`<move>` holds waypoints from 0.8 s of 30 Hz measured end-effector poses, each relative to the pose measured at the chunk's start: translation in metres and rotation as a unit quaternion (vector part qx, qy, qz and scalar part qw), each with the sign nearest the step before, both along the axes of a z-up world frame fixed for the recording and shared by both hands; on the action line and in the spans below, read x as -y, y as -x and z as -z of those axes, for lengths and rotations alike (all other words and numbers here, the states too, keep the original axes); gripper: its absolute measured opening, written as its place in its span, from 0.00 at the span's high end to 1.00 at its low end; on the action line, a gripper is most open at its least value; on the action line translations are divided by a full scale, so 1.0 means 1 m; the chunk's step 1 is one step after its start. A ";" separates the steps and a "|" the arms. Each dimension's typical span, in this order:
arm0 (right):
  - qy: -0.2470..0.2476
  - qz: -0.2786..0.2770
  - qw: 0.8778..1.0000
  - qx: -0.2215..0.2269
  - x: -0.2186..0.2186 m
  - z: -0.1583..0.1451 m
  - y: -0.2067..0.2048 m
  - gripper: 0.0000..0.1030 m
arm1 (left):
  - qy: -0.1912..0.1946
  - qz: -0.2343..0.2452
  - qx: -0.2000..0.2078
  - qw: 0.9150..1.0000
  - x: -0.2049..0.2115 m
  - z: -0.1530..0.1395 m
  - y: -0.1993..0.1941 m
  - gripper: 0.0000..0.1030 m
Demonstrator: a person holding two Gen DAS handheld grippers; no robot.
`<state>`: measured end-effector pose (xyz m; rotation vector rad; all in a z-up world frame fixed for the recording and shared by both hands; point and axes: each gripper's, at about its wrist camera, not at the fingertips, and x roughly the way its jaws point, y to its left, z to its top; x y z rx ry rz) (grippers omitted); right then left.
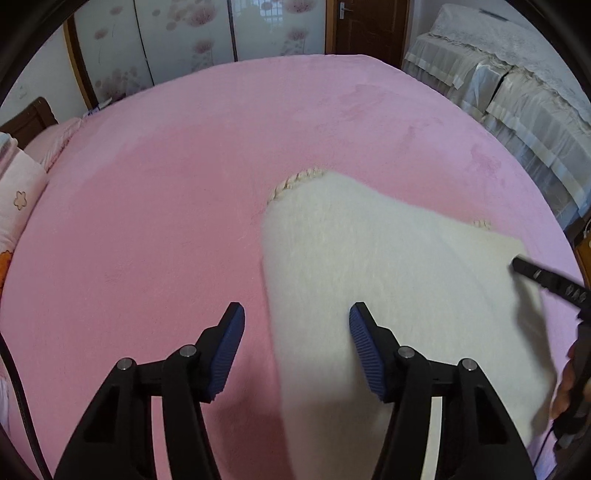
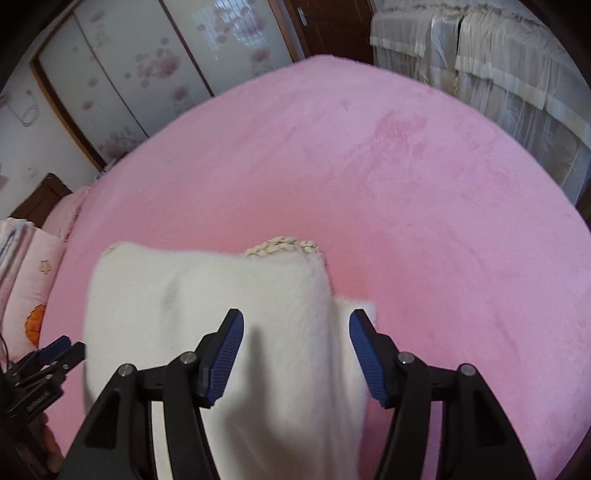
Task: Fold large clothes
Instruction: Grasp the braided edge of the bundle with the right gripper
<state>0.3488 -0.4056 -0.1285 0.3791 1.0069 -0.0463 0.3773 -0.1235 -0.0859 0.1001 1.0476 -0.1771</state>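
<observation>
A white fluffy garment (image 1: pixel 388 280) with cream braided trim (image 1: pixel 295 181) lies folded on the pink bed (image 1: pixel 184 184). My left gripper (image 1: pixel 297 317) is open and empty above the garment's left edge. In the right wrist view the garment (image 2: pixel 221 295) lies under my right gripper (image 2: pixel 297 325), which is open and empty over its right side. The right gripper also shows at the right edge of the left wrist view (image 1: pixel 546 280). The left gripper shows at the lower left of the right wrist view (image 2: pixel 55 354).
A pink pillow with a flower print (image 1: pixel 18 199) lies at the bed's left edge. A floral sliding wardrobe (image 1: pixel 184 40) and a brown door (image 1: pixel 369 29) stand behind. Lace-covered furniture (image 1: pixel 517 96) stands to the right.
</observation>
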 end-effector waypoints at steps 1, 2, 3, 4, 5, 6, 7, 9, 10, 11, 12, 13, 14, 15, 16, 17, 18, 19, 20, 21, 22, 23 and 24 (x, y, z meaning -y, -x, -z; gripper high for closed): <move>-0.002 -0.003 1.000 -0.004 0.001 0.003 -0.002 0.80 | 0.007 -0.003 -0.004 1.000 0.000 0.000 -0.006 0.44; 0.005 0.000 1.000 0.002 0.001 0.000 0.000 0.81 | 0.014 -0.002 -0.006 1.000 0.001 0.002 -0.010 0.43; 0.022 0.006 1.000 0.016 0.003 -0.004 0.006 0.82 | 0.021 -0.004 -0.006 1.000 -0.001 0.004 -0.012 0.41; 0.029 0.010 0.999 0.022 0.005 -0.001 0.010 0.82 | 0.032 -0.007 -0.007 0.999 -0.004 0.010 -0.014 0.37; 0.021 0.015 1.000 0.013 0.008 0.008 0.011 0.82 | 0.043 -0.010 -0.009 0.999 -0.009 0.015 -0.014 0.34; 0.006 0.021 1.000 0.004 0.013 0.018 0.012 0.82 | 0.058 -0.014 -0.010 0.998 -0.014 0.021 -0.014 0.30; -0.009 0.032 0.999 0.002 0.018 0.022 0.014 0.75 | 0.074 -0.020 -0.011 0.997 -0.019 0.027 -0.014 0.26; -0.043 0.051 0.998 -0.001 0.031 0.024 0.018 0.60 | 0.103 -0.036 -0.012 0.994 -0.030 0.030 -0.013 0.26; -0.055 0.053 0.997 0.000 0.035 0.023 0.020 0.54 | 0.109 -0.041 -0.011 0.993 -0.033 0.029 -0.011 0.26; -0.065 0.054 0.996 0.005 0.037 0.019 0.025 0.53 | 0.109 -0.041 -0.011 0.993 -0.036 0.029 -0.010 0.26; -0.066 0.054 0.996 0.008 0.036 0.015 0.030 0.53 | 0.103 -0.041 -0.008 0.994 -0.036 0.028 -0.006 0.26; -0.060 0.054 0.997 0.012 0.035 0.008 0.035 0.52 | 0.090 -0.035 -0.003 0.995 -0.035 0.024 -0.002 0.26; -0.053 0.055 0.997 0.017 0.034 0.002 0.041 0.51 | 0.077 -0.030 0.000 0.997 -0.031 0.021 0.001 0.26; -0.047 0.056 0.997 0.024 0.033 -0.003 0.052 0.51 | 0.064 -0.022 0.002 0.998 -0.027 0.018 0.005 0.26; -0.044 0.054 0.997 0.032 0.032 -0.012 0.060 0.51 | 0.054 -0.016 0.002 0.998 -0.023 0.013 0.008 0.26; -0.046 0.053 0.997 0.039 0.032 -0.019 0.068 0.51 | 0.049 -0.011 0.003 0.999 -0.021 0.008 0.015 0.26; -0.048 0.055 0.996 0.045 0.033 -0.026 0.076 0.51 | 0.047 -0.003 0.005 0.999 -0.020 0.003 0.021 0.26; -0.050 0.057 0.996 0.050 0.034 -0.033 0.086 0.49 | 0.045 0.002 0.009 0.999 -0.019 -0.004 0.028 0.26; -0.053 0.057 0.995 0.055 0.035 -0.040 0.096 0.47 | 0.044 0.007 0.014 0.999 -0.017 -0.011 0.036 0.26; -0.055 0.057 0.995 0.060 0.034 -0.046 0.102 0.47 | 0.040 0.010 0.016 0.999 -0.016 -0.018 0.044 0.26; -0.053 0.056 0.995 0.064 0.033 -0.052 0.110 0.45 | 0.029 0.009 0.017 0.999 -0.015 -0.025 0.052 0.26; -0.049 0.056 0.995 0.070 0.032 -0.059 0.121 0.43 | 0.017 0.005 0.016 1.000 -0.011 -0.030 0.056 0.26; -0.044 0.054 0.995 0.077 0.031 -0.067 0.132 0.42 | 0.012 0.000 0.016 1.000 -0.011 -0.036 0.063 0.26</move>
